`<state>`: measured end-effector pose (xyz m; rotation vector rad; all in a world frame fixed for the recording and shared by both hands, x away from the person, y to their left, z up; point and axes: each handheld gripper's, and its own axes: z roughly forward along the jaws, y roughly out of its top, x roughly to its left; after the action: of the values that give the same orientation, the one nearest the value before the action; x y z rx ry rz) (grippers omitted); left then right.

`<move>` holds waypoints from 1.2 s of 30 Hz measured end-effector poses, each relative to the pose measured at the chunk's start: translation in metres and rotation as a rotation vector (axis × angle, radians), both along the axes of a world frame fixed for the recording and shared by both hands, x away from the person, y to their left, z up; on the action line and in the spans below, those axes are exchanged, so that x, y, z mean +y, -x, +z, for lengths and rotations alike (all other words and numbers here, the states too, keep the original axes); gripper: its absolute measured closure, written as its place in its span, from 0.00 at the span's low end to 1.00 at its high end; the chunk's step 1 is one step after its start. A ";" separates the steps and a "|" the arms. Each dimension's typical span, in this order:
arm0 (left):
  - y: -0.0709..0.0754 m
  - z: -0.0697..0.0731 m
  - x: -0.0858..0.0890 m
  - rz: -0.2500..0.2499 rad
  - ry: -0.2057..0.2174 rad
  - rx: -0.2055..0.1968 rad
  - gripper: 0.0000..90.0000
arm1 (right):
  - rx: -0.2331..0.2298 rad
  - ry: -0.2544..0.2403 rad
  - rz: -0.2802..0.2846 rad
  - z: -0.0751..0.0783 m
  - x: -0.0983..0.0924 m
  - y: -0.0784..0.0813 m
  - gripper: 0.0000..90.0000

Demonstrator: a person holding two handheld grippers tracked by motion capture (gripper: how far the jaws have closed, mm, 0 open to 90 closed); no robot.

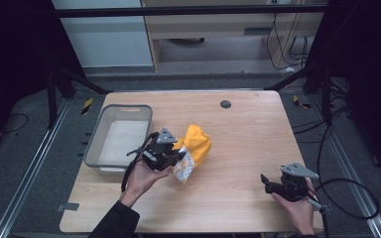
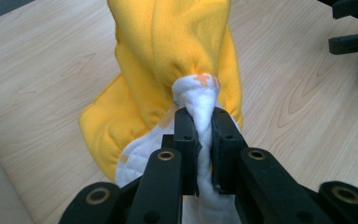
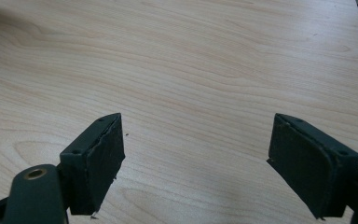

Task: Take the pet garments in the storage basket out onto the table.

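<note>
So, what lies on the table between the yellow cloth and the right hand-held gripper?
Nothing: the high view shows bare table between yellow cloth and right hand-held gripper.

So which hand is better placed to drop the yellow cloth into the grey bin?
Left. Its tongs are already clamped on the yellow cloth, right beside the grey bin. The right tongs sit open over bare table, far from both.
</note>
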<state>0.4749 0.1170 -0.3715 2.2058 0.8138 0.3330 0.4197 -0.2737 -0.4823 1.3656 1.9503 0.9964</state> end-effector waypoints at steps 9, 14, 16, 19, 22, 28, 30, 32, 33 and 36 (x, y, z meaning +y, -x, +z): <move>0.000 -0.009 -0.015 -0.029 -0.008 0.013 0.92 | 0.000 0.001 0.000 0.000 0.000 0.000 0.20; 0.000 -0.016 -0.023 -0.046 -0.015 0.023 0.92 | -0.002 0.003 -0.001 0.000 0.000 0.000 0.20; 0.000 -0.018 -0.025 -0.051 -0.021 0.029 0.92 | -0.002 0.003 -0.001 0.000 0.000 0.000 0.20; -0.001 -0.023 -0.029 -0.059 -0.029 0.036 0.92 | -0.002 0.004 -0.001 0.000 0.000 0.000 0.20; -0.001 -0.028 -0.031 -0.063 -0.035 0.041 0.92 | -0.002 0.004 0.000 0.000 0.000 0.000 0.20; -0.002 -0.039 -0.037 -0.067 -0.043 0.048 0.92 | 0.000 0.003 -0.001 0.000 0.000 0.000 0.20; -0.002 -0.042 -0.039 -0.072 -0.043 0.052 0.92 | 0.000 0.001 0.000 0.000 0.000 0.000 0.20; -0.003 -0.046 -0.042 -0.074 -0.041 0.055 0.92 | 0.000 0.001 0.001 0.000 0.000 0.000 0.20; -0.003 -0.047 -0.043 -0.075 -0.043 0.058 0.91 | -0.001 0.003 0.002 -0.001 0.000 0.000 0.20; -0.003 -0.051 -0.047 -0.080 -0.051 0.059 0.91 | 0.000 0.001 0.001 0.000 0.000 0.000 0.20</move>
<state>0.4774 0.0700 -0.4220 2.2981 0.7533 0.2532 0.4197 -0.2736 -0.4825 1.3644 1.9513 0.9952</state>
